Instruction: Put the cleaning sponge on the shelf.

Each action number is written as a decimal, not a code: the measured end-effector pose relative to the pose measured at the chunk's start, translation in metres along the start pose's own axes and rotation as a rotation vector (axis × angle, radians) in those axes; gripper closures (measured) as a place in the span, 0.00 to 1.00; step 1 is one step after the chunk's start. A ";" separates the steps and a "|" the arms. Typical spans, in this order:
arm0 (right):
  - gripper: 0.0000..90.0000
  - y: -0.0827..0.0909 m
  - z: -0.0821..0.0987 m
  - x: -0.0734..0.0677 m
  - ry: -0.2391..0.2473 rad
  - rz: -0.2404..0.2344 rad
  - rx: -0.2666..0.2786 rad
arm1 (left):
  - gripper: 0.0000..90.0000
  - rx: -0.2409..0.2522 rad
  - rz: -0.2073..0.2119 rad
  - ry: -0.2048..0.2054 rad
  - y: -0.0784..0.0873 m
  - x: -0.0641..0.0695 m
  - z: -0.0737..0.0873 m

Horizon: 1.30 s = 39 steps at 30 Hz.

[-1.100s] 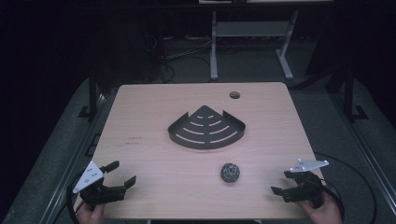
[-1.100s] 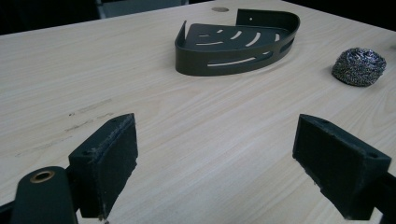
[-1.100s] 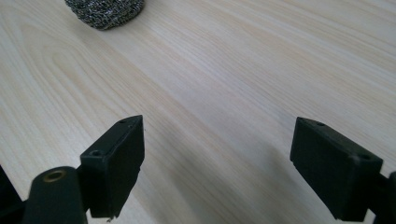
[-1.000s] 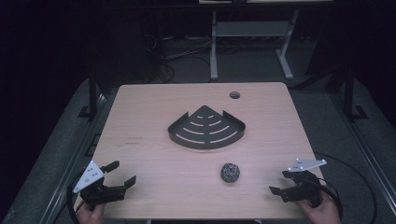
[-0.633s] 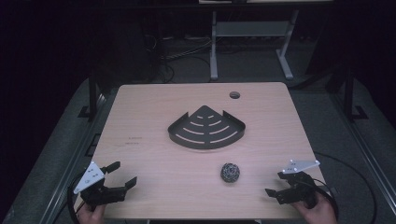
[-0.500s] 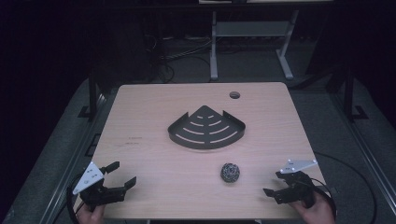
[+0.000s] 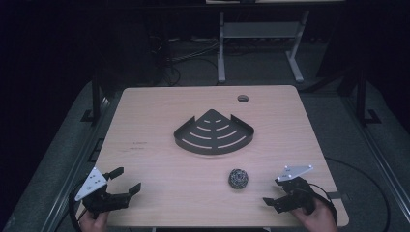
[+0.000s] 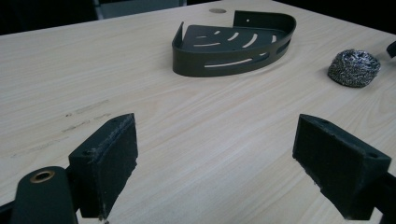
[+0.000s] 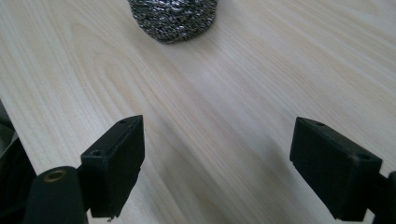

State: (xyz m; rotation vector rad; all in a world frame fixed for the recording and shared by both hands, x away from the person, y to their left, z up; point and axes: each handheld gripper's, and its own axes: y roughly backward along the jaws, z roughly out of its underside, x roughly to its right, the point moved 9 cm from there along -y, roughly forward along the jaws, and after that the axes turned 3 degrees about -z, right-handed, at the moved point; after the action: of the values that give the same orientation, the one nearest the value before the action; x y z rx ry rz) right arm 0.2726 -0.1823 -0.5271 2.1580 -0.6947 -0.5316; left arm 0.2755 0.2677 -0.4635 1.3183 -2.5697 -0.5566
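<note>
On table (image 7: 159,125) | right tool (image 7: 276,193) wide open, empty, near steel scourer (image 7: 238,177) | left tool (image 7: 126,180) wide open, empty

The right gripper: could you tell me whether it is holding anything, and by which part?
Nothing is held. The right gripper is open with bare table between its jaws; the steel scourer lies ahead, untouched.

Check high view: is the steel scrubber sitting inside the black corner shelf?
No, the steel scrubber lies on the bare table, apart from the black corner shelf.
</note>
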 end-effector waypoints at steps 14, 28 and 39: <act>0.19 -0.009 -0.015 -0.010 0.046 -0.026 -0.021 | 0.15 -0.001 -0.003 -0.003 0.000 0.000 0.000; 0.18 -0.018 -0.033 -0.016 0.089 -0.032 -0.045 | 0.15 0.004 -0.009 -0.002 0.002 -0.001 -0.001; 0.18 -0.030 -0.055 -0.023 0.131 -0.035 -0.059 | 0.15 0.011 -0.013 0.002 0.003 -0.002 -0.001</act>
State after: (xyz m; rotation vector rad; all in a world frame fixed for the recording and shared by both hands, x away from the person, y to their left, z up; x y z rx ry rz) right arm 0.2958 -0.1214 -0.5148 2.1315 -0.5630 -0.4195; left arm 0.2746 0.2707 -0.4613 1.3391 -2.5681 -0.5437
